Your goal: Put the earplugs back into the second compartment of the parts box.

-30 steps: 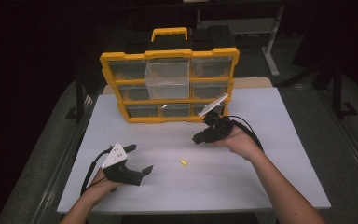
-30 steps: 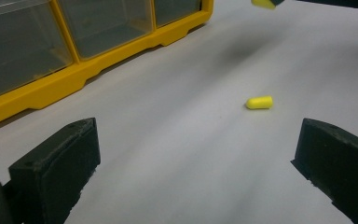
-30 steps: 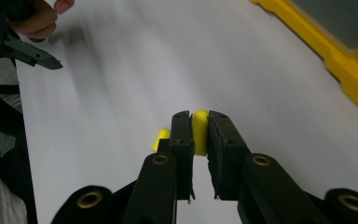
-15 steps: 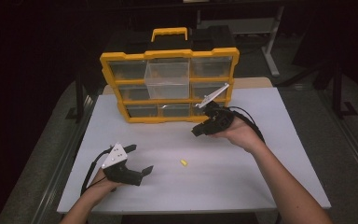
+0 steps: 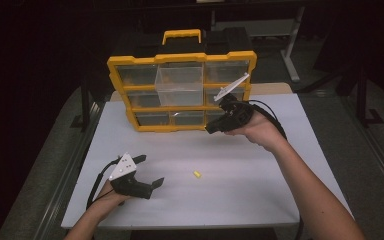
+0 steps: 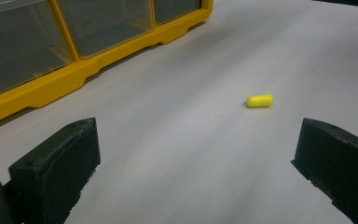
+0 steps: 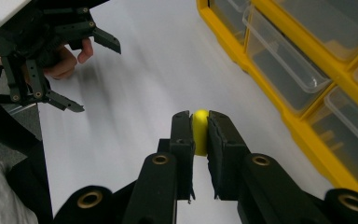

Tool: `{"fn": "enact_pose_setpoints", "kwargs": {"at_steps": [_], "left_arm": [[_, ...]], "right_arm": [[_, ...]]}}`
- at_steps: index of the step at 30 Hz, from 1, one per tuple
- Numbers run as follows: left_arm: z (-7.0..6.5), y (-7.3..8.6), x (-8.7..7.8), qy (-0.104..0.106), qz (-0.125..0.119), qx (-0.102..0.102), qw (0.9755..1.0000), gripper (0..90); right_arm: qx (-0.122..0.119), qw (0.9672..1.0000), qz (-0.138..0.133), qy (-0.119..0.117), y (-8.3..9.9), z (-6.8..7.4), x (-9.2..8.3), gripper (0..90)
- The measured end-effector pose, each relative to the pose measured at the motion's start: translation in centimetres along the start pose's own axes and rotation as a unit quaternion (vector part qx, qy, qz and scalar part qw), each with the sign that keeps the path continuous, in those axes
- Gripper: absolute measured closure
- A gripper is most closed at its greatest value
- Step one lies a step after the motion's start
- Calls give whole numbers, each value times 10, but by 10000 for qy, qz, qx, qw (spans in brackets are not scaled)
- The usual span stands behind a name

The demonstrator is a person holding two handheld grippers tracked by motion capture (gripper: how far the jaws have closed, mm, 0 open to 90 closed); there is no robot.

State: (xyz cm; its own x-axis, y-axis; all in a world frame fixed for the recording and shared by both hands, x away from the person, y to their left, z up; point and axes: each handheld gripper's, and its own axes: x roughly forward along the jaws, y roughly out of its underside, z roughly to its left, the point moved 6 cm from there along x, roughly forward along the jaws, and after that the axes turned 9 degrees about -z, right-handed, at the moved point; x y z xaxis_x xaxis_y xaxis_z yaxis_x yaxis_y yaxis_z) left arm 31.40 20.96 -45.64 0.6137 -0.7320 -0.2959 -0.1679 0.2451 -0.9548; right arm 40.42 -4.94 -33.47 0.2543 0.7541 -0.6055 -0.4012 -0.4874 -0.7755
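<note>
yellow earplug (image 7: 200,131) is sitting pinched between the black jaws of the right hand-held gripper (image 7: 199,135), which is hovering above the white worktop (image 5: 260,200) just in front of the yellow organizer case (image 5: 180,90) with its clear drawers. yellow second earplug (image 6: 259,101) is lying loose on the worktop near the middle, ahead of the left hand-held gripper (image 5: 150,172), which is resting low at the near left with its jaws standing wide apart and gripping nothing. one clear drawer (image 5: 180,85) is sticking out from the top middle of the case.
</note>
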Motion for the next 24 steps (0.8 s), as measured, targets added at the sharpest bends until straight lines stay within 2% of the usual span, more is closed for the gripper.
{"fn": "enact_pose_setpoints", "kwargs": {"at_steps": [24], "left_arm": [[0,1,0,30,64,27,10000,0]], "right_arm": [[-125,9997,-187,110,-46,-3,-39,793]]}}
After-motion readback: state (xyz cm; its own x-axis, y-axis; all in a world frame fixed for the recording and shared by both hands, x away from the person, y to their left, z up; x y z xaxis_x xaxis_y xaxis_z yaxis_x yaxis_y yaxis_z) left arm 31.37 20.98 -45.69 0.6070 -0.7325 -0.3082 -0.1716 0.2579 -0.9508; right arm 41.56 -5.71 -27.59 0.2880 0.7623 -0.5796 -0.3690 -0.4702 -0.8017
